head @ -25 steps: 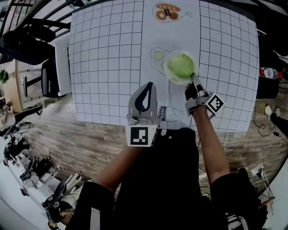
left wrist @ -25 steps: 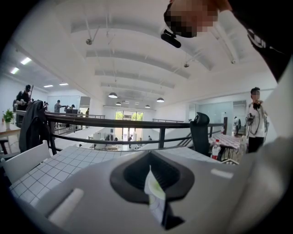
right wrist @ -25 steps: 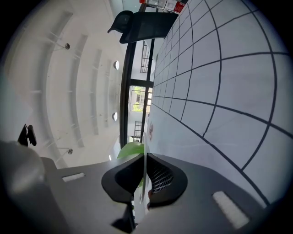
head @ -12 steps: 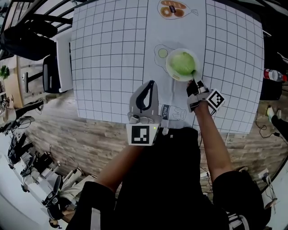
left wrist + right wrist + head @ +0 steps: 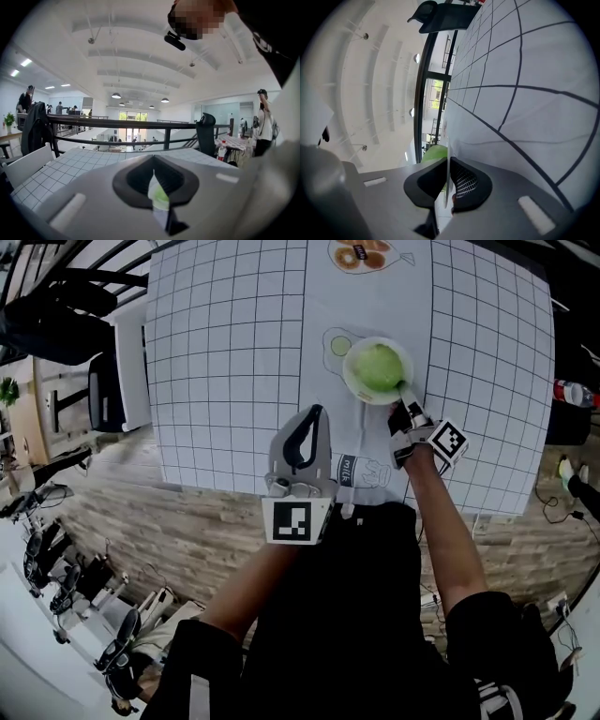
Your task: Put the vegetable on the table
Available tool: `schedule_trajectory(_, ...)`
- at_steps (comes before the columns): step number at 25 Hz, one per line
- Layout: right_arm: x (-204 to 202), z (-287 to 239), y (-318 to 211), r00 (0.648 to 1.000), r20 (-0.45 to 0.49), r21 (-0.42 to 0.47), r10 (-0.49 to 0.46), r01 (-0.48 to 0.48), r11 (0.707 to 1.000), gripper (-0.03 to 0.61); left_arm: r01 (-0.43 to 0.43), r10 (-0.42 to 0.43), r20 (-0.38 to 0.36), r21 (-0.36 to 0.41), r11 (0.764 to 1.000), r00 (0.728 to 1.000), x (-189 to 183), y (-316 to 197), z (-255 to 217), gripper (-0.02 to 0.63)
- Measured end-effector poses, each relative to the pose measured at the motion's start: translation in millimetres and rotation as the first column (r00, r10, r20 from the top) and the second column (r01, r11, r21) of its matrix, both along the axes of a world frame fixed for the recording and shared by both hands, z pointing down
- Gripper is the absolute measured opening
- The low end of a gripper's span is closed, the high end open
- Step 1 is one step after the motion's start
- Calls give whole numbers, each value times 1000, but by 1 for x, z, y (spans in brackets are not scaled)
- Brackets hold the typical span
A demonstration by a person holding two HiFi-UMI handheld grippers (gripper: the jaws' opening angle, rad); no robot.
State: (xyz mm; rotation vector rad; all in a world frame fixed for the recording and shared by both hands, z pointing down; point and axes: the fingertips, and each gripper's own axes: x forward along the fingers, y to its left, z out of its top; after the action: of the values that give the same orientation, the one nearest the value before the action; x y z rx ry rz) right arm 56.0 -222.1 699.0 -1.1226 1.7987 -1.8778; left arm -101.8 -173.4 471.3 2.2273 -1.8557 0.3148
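A round green vegetable (image 5: 379,367) lies in a white plate (image 5: 350,385) on the gridded table (image 5: 225,352), right of its middle. My right gripper (image 5: 405,409) reaches in from the near side, shut on the plate's near rim. In the right gripper view the thin white rim (image 5: 447,187) stands edge-on between the jaws of the right gripper (image 5: 446,161), with the vegetable (image 5: 433,152) just behind. My left gripper (image 5: 316,411) hovers over the table's near edge, left of the plate, shut and holding nothing. The left gripper (image 5: 154,176) points across the table.
A white strip down the table's middle carries printed pictures: bread (image 5: 361,256) at the far end and a milk carton (image 5: 361,470) near me. A chair (image 5: 112,381) stands at the table's left side and a bottle (image 5: 572,393) off its right edge. Wooden floor lies below.
My right gripper has edged slightly farther over the table toward the plate and stays on its rim. The plate, the vegetable and my left gripper have hardly moved.
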Motion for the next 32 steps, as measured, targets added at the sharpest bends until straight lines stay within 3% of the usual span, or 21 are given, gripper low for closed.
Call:
schedule_trajectory(4,-5,1,0,999,51,-9,16,-16,1000,15,-9,9,19,1,1000,1000,-2,-1,1,8)
schedule_trajectory(12,-10,1,-2,999,36,8,3,-3,1000,17,5,-5,8,5,1000,1000,-7,1,1,8)
schedule_trajectory(18,-3,9,1,999,36,-54,28,-26,998,18,6,-6,-8,14,1000,1000,-6,4,-4,8)
schedule_trajectory(22,-2,12,-3,993,107,-63,53,-47,997,18,11,-11,-7,-1,1000,1000,-12,8,-2,8)
schedule_trajectory(32,-2,9,2,998,41,-99,46,-41,994,32,20,-20,-6,23,1000,1000,-12,12,-8,8)
